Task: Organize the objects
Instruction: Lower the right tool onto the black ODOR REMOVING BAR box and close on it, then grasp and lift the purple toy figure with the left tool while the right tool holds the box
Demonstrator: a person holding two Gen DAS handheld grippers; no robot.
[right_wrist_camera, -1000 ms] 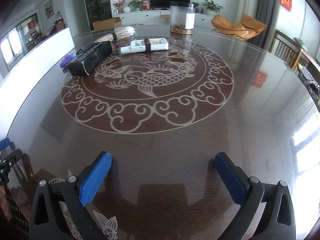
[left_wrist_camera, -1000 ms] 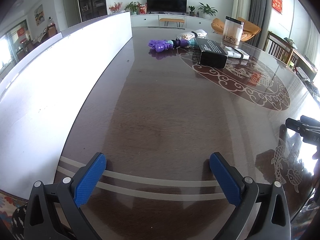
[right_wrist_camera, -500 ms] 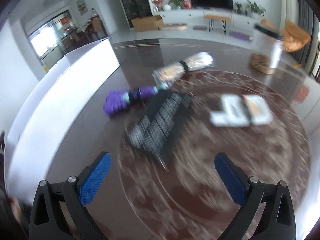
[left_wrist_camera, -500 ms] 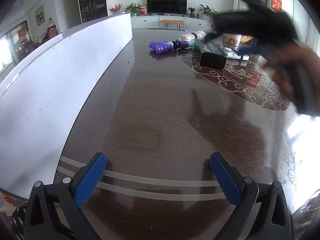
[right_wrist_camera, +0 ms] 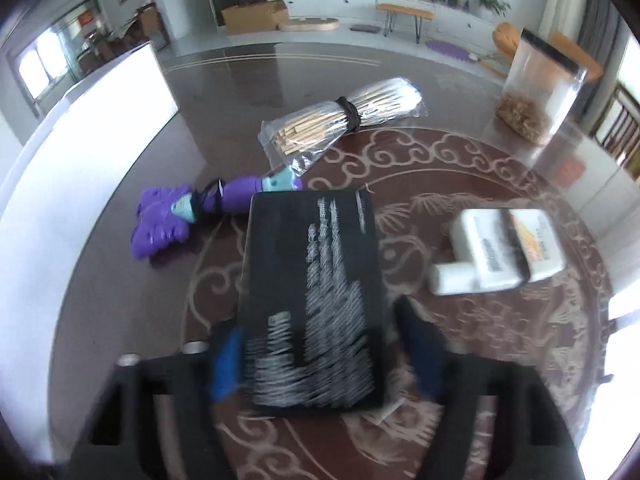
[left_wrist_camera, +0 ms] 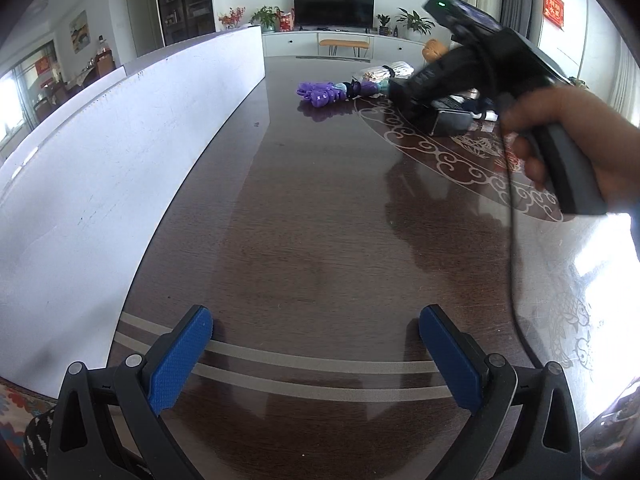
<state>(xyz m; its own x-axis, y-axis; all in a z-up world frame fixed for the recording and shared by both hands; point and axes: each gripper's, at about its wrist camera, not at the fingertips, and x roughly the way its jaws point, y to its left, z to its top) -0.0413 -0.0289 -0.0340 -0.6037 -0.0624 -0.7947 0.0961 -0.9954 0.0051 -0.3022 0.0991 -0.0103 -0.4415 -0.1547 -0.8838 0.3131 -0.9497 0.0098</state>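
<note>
Black box (right_wrist_camera: 312, 300) sits between blue fingers of right claw (right_wrist_camera: 320, 356), apart, blurry. Next: squeeze, lift. Left claw (left_wrist_camera: 316, 356) apart, empty, near worktop (left_wrist_camera: 320, 220) edge.

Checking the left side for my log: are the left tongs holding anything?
No. The left tongs stand wide open over bare table, with nothing between their blue pads.

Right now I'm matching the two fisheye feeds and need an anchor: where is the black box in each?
Left wrist: black box far upper right, partly hidden behind the right gripper.
Right wrist: black box lower centre, between the blue fingers.
Shared landmark: purple toy beside it.
</note>
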